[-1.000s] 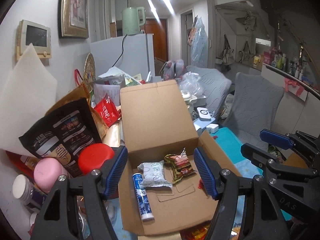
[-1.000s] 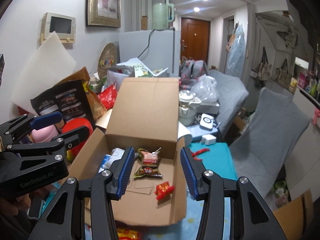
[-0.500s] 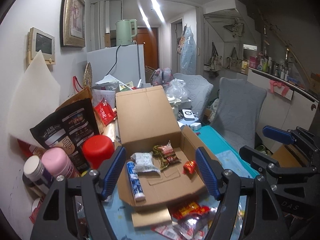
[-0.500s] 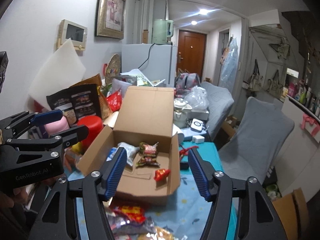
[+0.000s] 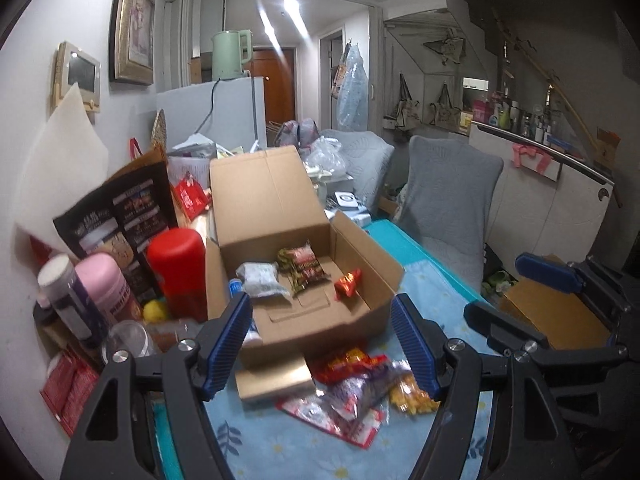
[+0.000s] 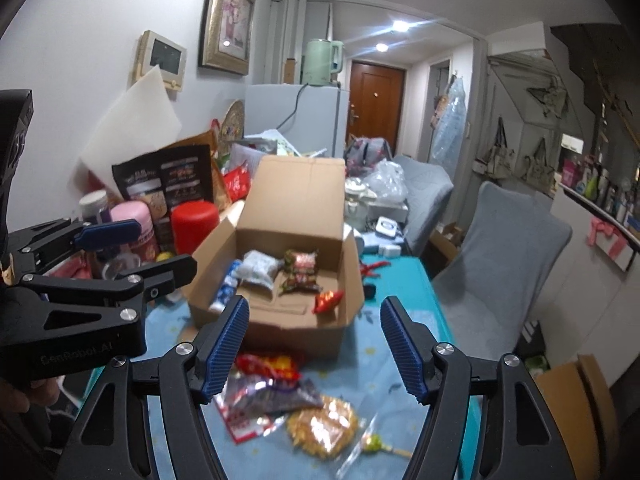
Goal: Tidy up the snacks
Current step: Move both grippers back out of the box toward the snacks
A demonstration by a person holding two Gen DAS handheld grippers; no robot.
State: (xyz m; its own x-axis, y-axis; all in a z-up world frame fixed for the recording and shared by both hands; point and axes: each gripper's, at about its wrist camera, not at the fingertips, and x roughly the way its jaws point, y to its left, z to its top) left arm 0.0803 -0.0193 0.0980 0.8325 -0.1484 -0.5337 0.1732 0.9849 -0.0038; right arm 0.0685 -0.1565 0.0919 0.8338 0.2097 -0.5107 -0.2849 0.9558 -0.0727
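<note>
From the left wrist: my left claw gapes empty, pulled back since a second ago; cardboard box holds four snacks, loose packets now in sight on the worktop. From the right wrist: right claw spread, empty, likewise withdrawn above the packets; next pickup likely.

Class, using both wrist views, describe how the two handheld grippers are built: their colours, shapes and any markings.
Both are matte black, angular plastic frames with triangular cut-outs and round silver screw heads. Each finger ends in a long blue ribbed pad. The left gripper seen from the right wrist view shows pale "GenRobot.AI" lettering on its side. The right gripper looks identical. No cables or sleeves show.
</note>
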